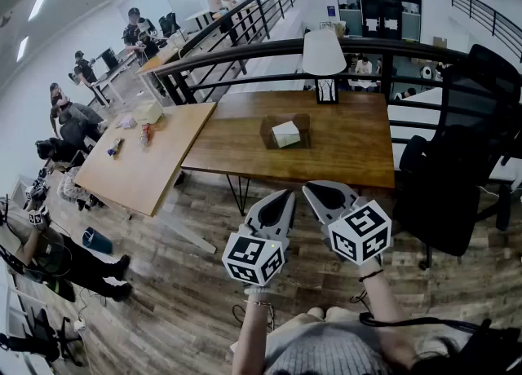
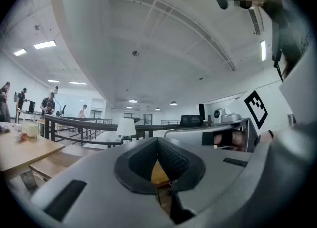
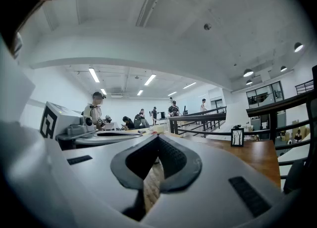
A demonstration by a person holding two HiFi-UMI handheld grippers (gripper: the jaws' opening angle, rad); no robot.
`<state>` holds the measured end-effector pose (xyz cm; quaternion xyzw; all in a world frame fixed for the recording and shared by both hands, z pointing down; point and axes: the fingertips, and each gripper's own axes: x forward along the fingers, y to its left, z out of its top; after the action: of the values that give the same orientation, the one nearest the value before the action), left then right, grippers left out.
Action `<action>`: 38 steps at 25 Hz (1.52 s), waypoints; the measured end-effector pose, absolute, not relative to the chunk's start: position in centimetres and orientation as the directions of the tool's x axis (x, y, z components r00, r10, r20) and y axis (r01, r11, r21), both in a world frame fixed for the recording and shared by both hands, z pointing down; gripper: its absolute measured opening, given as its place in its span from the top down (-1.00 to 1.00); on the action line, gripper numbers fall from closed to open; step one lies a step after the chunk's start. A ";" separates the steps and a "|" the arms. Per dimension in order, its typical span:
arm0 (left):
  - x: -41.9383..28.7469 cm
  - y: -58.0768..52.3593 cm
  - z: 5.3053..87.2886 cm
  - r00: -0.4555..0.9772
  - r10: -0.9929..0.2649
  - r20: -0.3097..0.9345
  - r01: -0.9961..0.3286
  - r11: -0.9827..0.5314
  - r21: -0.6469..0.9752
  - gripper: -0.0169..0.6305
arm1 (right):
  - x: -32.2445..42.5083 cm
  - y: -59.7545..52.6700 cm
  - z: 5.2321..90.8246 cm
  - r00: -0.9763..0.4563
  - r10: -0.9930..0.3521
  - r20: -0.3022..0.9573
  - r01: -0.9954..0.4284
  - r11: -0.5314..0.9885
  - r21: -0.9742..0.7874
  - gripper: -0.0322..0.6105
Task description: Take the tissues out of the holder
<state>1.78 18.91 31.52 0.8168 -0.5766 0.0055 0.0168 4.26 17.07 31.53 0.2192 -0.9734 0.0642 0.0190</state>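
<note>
A dark wooden tissue holder [image 1: 284,131] stands in the middle of the dark wooden table [image 1: 351,153], with a white tissue [image 1: 286,134] sticking out of its top. My left gripper [image 1: 286,195] and right gripper [image 1: 311,189] hang side by side over the floor, just short of the table's near edge and well apart from the holder. The left gripper [image 2: 157,139] has its jaws together with nothing between them. The right gripper [image 3: 158,137] is shut and empty too. Neither gripper view shows the holder.
A white-shaded lamp [image 1: 324,54] and a small frame [image 1: 327,90] stand at the table's far edge by a black railing [image 1: 245,54]. A lighter table [image 1: 147,161] with small items adjoins on the left. A black office chair [image 1: 457,178] is at the right. People sit at the far left.
</note>
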 end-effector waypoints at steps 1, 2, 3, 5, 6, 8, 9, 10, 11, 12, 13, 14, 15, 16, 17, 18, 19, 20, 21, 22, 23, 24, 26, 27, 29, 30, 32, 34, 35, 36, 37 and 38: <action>1.7 18.9 31.7 0.337 -0.941 0.032 -0.941 -0.336 0.024 0.92 | 4.0 17.1 31.7 -0.904 -0.421 0.070 -0.427 0.897 -0.114 0.86; 1.6 18.9 31.8 0.338 -0.940 0.034 -0.941 -0.338 0.026 0.92 | 3.8 17.1 31.8 -0.905 -0.419 0.074 -0.425 0.898 -0.113 0.86; 1.5 19.0 31.9 0.338 -0.940 0.037 -0.941 -0.338 0.028 0.92 | 3.7 17.2 32.0 -0.905 -0.417 0.077 -0.424 0.899 -0.112 0.86; 1.4 19.1 32.1 0.339 -0.940 0.041 -0.941 -0.338 0.028 0.92 | 3.5 17.3 32.1 -0.906 -0.416 0.079 -0.422 0.899 -0.113 0.86; 1.4 19.1 32.1 0.341 -0.939 0.043 -0.940 -0.340 0.028 0.92 | 3.6 17.4 32.1 -0.906 -0.416 0.078 -0.423 0.899 -0.114 0.86; 1.6 19.3 32.1 0.343 -0.938 0.042 -0.939 -0.342 0.027 0.92 | 3.7 17.3 32.1 -0.905 -0.418 0.077 -0.425 0.898 -0.114 0.86; 1.7 19.4 32.1 0.345 -0.938 0.041 -0.939 -0.344 0.026 0.92 | 3.7 17.3 32.0 -0.905 -0.418 0.077 -0.425 0.898 -0.112 0.86; 1.8 19.4 32.1 0.348 -0.936 0.041 -0.937 -0.348 0.025 0.92 | 3.7 17.3 32.0 -0.906 -0.417 0.077 -0.424 0.899 -0.111 0.86; 1.9 19.5 32.1 0.352 -0.935 0.041 -0.936 -0.351 0.025 0.92 | 3.7 17.4 32.0 -0.906 -0.416 0.077 -0.422 0.900 -0.109 0.86; 2.0 19.6 32.0 0.354 -0.935 0.040 -0.935 -0.353 0.024 0.92 | 3.7 17.4 31.9 -0.907 -0.414 0.078 -0.421 0.901 -0.107 0.86; 2.1 19.7 32.0 0.353 -0.935 0.039 -0.935 -0.353 0.023 0.92 | 3.7 17.5 31.9 -0.907 -0.413 0.079 -0.420 0.901 -0.106 0.86; 2.1 19.8 32.0 0.352 -0.935 0.040 -0.936 -0.352 0.022 0.92 | 3.7 17.5 32.0 -0.907 -0.413 0.080 -0.420 0.902 -0.105 0.86; 2.1 19.8 32.0 0.351 -0.935 0.043 -0.936 -0.350 0.021 0.92 | 3.7 17.5 32.0 -0.908 -0.412 0.081 -0.419 0.902 -0.105 0.86; 2.0 19.8 32.0 0.348 -0.936 0.045 -0.937 -0.348 0.019 0.92 | 3.7 17.5 32.0 -0.908 -0.411 0.082 -0.417 0.902 -0.106 0.86; 1.9 19.8 32.0 0.344 -0.938 0.046 -0.939 -0.343 0.018 0.92 | 3.6 17.5 32.0 -0.909 -0.408 0.081 -0.415 0.903 -0.107 0.86; 1.8 19.8 31.9 0.339 -0.940 0.045 -0.941 -0.339 0.017 0.92 | 3.6 17.4 32.0 -0.910 -0.406 0.081 -0.412 0.905 -0.107 0.86; 1.7 19.7 32.0 0.336 -0.941 0.044 -0.942 -0.335 0.018 0.92 | 3.6 17.3 32.1 -0.912 -0.403 0.081 -0.410 0.906 -0.107 0.86; 1.7 19.6 32.0 0.332 -0.942 0.044 -0.943 -0.331 0.019 0.92 | 3.6 17.1 32.1 -0.912 -0.401 0.083 -0.409 0.907 -0.106 0.86; 1.7 19.5 32.0 0.327 -0.944 0.044 -0.945 -0.326 0.020 0.92 | 3.7 17.0 32.2 -0.912 -0.400 0.087 -0.408 0.907 -0.105 0.86; 1.7 19.5 32.1 0.320 -0.946 0.044 -0.947 -0.320 0.022 0.92 | 3.8 16.9 32.3 -0.913 -0.399 0.091 -0.407 0.907 -0.105 0.86; 1.8 19.5 32.1 0.314 -0.948 0.044 -0.949 -0.313 0.022 0.92 | 4.0 16.8 32.4 -0.913 -0.396 0.094 -0.405 0.908 -0.108 0.86; 1.9 19.6 32.1 0.309 -0.950 0.044 -0.951 -0.308 0.020 0.92 | 4.3 16.9 32.5 -0.915 -0.393 0.095 -0.402 0.909 -0.112 0.86; 2.5 19.8 32.0 0.299 -0.954 0.041 -0.954 -0.299 0.007 0.92 | 4.8 16.7 32.6 -0.919 -0.385 0.087 -0.394 0.911 -0.124 0.86; 2.5 19.6 31.8 0.288 -0.957 0.036 -0.958 -0.288 0.002 0.92 | 4.9 16.3 32.6 -0.921 -0.381 0.080 -0.389 0.912 -0.132 0.86; 1.7 19.2 31.6 0.258 -0.966 0.020 -0.966 -0.258 0.011 0.92 | 4.2 15.5 32.6 -0.926 -0.369 0.075 -0.376 0.915 -0.149 0.86; 1.1 19.0 31.6 0.246 -0.969 0.015 -0.969 -0.246 0.021 0.92 | 3.7 15.3 32.7 -0.930 -0.360 0.077 -0.367 0.917 -0.154 0.86; 0.0 18.8 31.6 0.232 -0.973 0.016 -0.972 -0.231 0.034 0.92 | 2.6 15.2 32.8 -0.937 -0.339 0.080 -0.348 0.924 -0.162 0.86; -0.6 18.3 31.8 0.225 -0.974 0.024 -0.974 -0.224 0.037 0.92 | 1.9 14.7 32.8 -0.942 -0.327 0.078 -0.336 0.925 -0.178 0.86; -0.8 17.9 32.0 0.224 -0.974 0.027 -0.974 -0.223 0.039 0.92 | 1.6 14.3 32.8 -0.944 -0.320 0.077 -0.329 0.926 -0.187 0.86; -1.1 17.5 32.1 0.223 -0.974 0.029 -0.974 -0.222 0.041 0.92 | 1.2 14.0 32.9 -0.947 -0.311 0.077 -0.320 0.928 -0.190 0.86; -1.6 16.9 32.2 0.220 -0.975 0.027 -0.975 -0.219 0.042 0.92 | 0.6 13.5 32.9 -0.950 -0.303 0.077 -0.313 0.931 -0.187 0.86; -2.2 16.1 32.2 0.218 -0.976 0.022 -0.975 -0.217 0.042 0.92 | -0.2 12.9 32.9 -0.952 -0.297 0.078 -0.307 0.935 -0.179 0.86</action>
<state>-2.23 16.14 32.19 0.7801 -0.6252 -0.0043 0.0233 -0.16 12.87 32.90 0.1535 -0.9833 0.0951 0.0247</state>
